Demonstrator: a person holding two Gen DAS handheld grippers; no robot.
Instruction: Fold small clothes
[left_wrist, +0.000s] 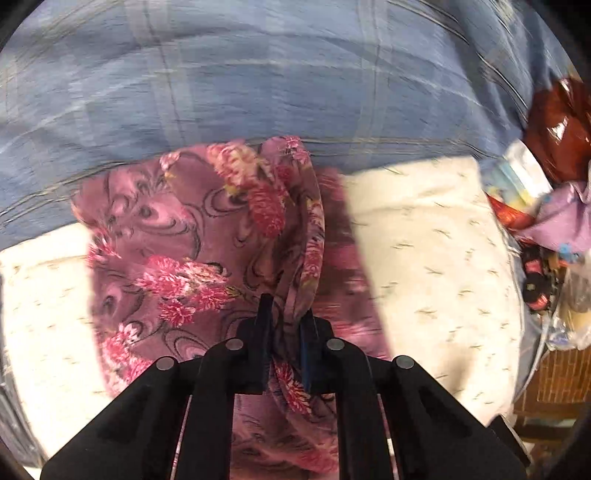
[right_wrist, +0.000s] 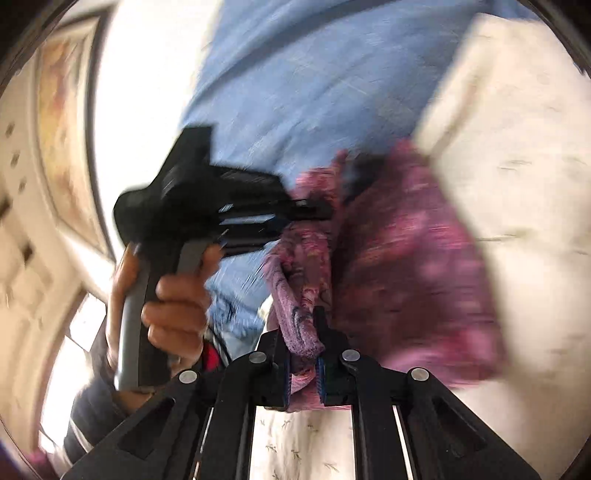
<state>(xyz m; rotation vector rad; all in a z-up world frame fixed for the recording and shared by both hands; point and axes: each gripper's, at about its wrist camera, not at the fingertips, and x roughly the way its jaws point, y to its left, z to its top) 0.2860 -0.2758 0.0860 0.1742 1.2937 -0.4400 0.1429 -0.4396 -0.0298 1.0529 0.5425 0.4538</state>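
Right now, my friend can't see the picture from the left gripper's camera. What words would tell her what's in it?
The left gripper is pinched shut on a bunched fold of purple flowery cloth. The cloth lies on a cream sheet, with a blue checked bedcover behind it. A pile of colourful clutter sits at the right edge.

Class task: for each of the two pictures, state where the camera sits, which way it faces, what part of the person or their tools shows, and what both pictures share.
Left wrist view: on the left hand-held gripper, looking steeply down at a pink floral cloth on a white sheet; only its own black fingers show.
Right wrist view: on the right hand-held gripper, looking roughly level across; the person's hand shows, holding the other gripper.
Shared: the floral cloth, pinched by both, plus the blue fabric.
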